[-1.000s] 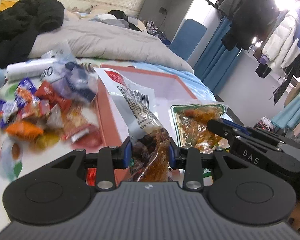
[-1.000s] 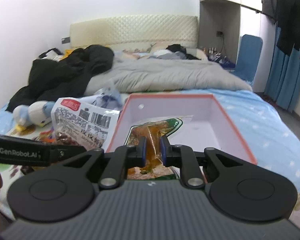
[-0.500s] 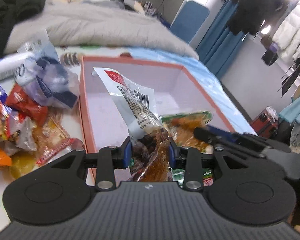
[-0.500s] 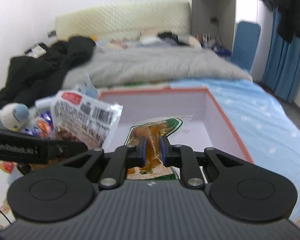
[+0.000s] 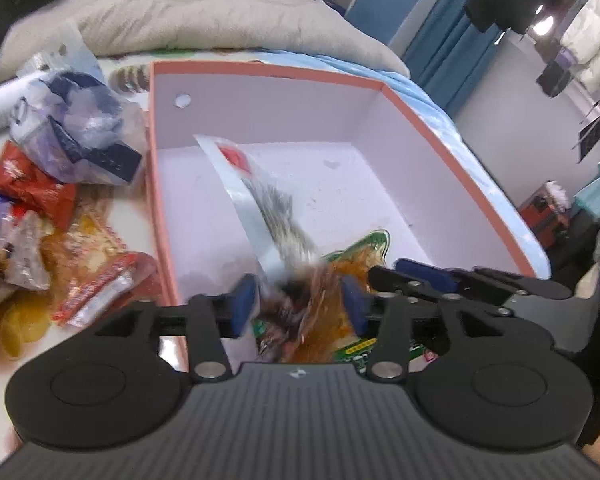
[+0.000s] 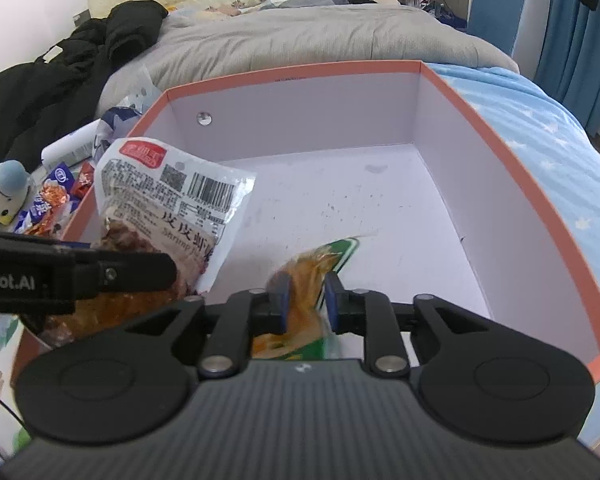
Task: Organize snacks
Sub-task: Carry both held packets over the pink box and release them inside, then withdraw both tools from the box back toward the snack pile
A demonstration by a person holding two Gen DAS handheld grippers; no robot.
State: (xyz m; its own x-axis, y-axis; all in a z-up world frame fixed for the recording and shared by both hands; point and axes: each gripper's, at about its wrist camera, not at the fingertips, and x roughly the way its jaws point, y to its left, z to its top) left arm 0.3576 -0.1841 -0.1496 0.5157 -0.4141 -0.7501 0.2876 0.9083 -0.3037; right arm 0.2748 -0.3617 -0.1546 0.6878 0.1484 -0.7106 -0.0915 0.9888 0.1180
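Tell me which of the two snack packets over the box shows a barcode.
The white packet between the left claw's opening jaws: it has a red label and barcode. The other, at the right claw, is green-edged packet with orange contents.

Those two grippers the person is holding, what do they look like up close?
Both look alike: a black ribbed body, two round black discs at the sides, black link arms with silver pivot screws, and blue pads on the fingers. The left gripper and the right gripper match. White lettering runs along the left one's side, seen from the right wrist. No cables or sleeves can be made out.
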